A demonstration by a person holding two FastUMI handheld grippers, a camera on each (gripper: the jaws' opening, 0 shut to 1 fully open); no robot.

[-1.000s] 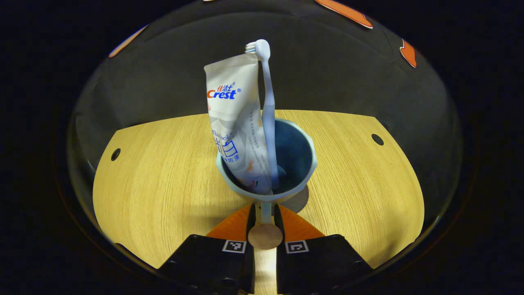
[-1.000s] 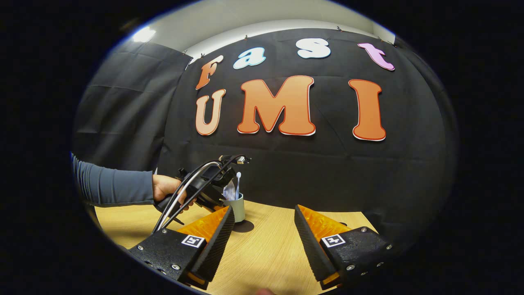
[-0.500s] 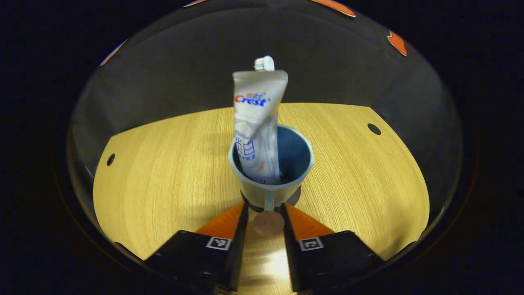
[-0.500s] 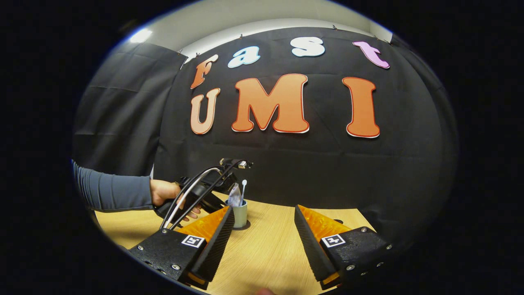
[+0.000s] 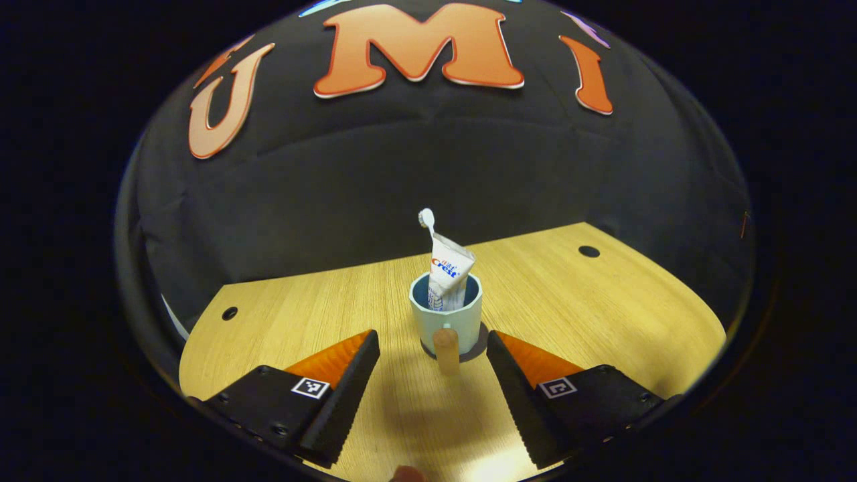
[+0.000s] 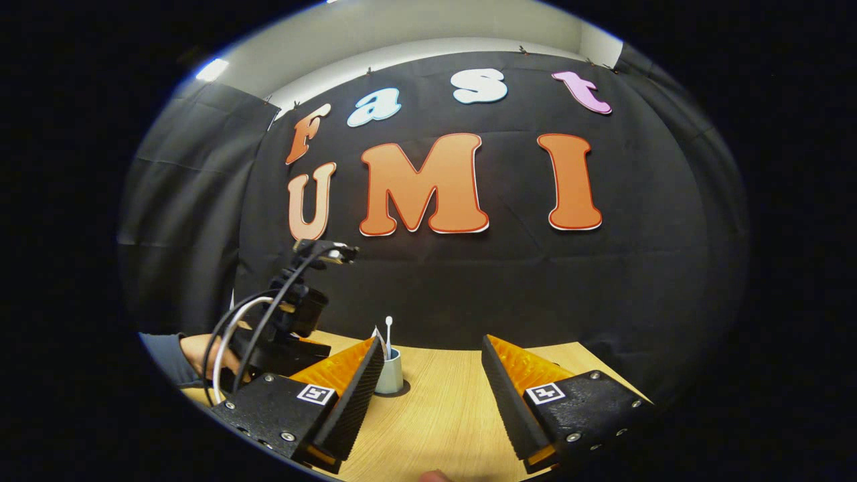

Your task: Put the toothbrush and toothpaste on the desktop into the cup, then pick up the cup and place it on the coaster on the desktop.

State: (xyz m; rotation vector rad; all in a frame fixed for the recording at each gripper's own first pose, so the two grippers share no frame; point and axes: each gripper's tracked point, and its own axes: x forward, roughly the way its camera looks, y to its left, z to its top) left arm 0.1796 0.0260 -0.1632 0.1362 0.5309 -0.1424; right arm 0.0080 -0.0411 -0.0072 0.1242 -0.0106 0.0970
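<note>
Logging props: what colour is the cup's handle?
Light wooden brown handle, clearest in the left gripper view.

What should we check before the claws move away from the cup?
1. Cup sits on the coaster: ok, the dark disc shows under its base.
2. Toothpaste inside the cup: ok.
3. Toothbrush inside the cup: ok, its head sticks up behind the tube.
4. Left claw is off the cup's handle: ok, open, fingers either side with gaps.
5. Right claw holds nothing: ok, open above the table.
6. Cup centred on the coaster: cannot tell, the cup covers most of it.
</note>
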